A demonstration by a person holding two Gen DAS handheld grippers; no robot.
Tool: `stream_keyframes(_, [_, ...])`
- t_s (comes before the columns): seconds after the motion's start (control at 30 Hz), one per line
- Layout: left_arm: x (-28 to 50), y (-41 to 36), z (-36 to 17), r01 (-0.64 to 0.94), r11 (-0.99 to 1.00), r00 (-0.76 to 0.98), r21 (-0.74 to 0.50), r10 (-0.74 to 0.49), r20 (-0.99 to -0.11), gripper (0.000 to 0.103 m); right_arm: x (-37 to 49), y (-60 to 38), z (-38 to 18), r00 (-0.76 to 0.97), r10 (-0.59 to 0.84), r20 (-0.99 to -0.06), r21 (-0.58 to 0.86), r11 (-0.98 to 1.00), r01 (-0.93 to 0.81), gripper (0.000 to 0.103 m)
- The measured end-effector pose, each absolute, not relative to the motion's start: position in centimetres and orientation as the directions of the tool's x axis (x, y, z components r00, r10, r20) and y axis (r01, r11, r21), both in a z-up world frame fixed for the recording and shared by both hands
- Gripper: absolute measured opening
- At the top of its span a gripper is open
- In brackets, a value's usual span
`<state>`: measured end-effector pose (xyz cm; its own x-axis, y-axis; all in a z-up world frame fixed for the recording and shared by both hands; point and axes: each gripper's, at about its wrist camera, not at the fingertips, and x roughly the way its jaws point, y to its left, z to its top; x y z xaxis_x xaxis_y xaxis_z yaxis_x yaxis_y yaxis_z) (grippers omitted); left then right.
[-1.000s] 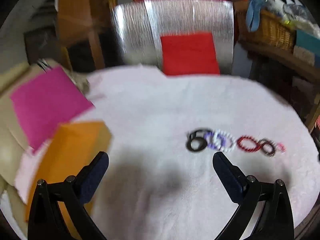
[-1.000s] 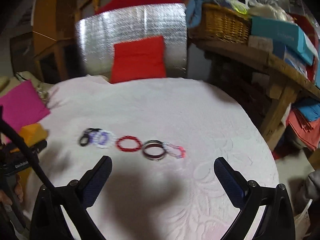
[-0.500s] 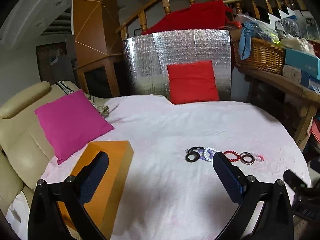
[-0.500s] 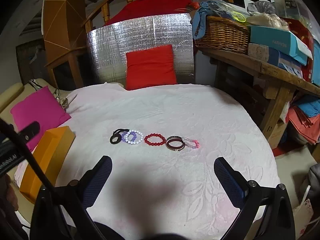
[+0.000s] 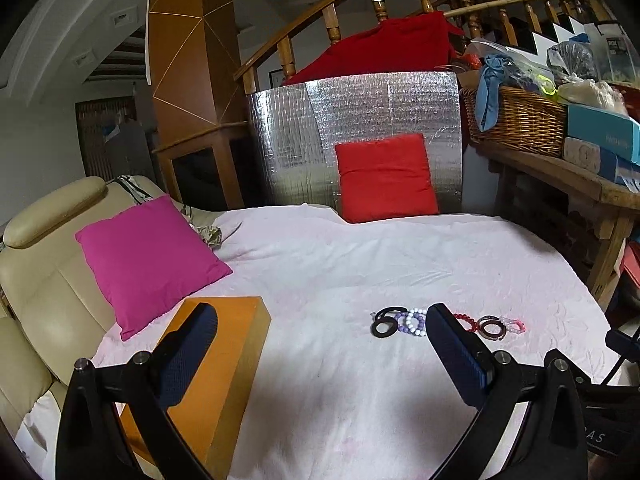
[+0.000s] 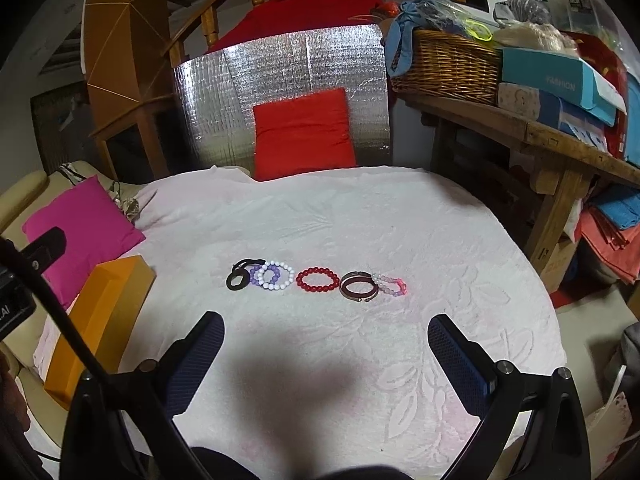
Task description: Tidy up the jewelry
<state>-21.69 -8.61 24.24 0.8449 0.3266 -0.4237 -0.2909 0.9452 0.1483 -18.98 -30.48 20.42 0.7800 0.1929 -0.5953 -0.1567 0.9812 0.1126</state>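
A row of bracelets lies on the white cloth-covered table (image 6: 360,220): a black band (image 6: 239,277), a white and purple bead pair (image 6: 274,275), a red bead bracelet (image 6: 318,279), a brown bangle (image 6: 358,286) and a pink one (image 6: 392,283). An orange box (image 5: 218,364) lies shut at the table's left edge, also seen as the orange box (image 6: 96,316). My left gripper (image 5: 320,326) is open above the table, its right finger covering part of the red beads (image 5: 466,321). My right gripper (image 6: 326,344) is open, short of the row, with nothing between its fingers.
A pink cushion (image 5: 148,260) rests on a cream sofa (image 5: 36,272) at the left. A red cushion (image 6: 304,134) leans on a silver foil panel (image 6: 280,96) behind the table. A wooden bench (image 6: 540,136) with a wicker basket (image 6: 448,68) and boxes stands at the right.
Both grippers have pulled back and risen from the table, so the bracelets and orange box look smaller and farther. Blur has gone. Nothing was taken hold of.
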Motion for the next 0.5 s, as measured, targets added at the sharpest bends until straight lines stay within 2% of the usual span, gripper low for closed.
stream_keyframes(0.5, [-20.6, -8.5, 23.4, -0.291, 0.944, 0.834, 0.157, 0.331, -0.441, 0.103, -17.6, -30.5, 19.6, 0.763, 0.195, -0.617, 0.126, 0.981, -0.149, 0.103])
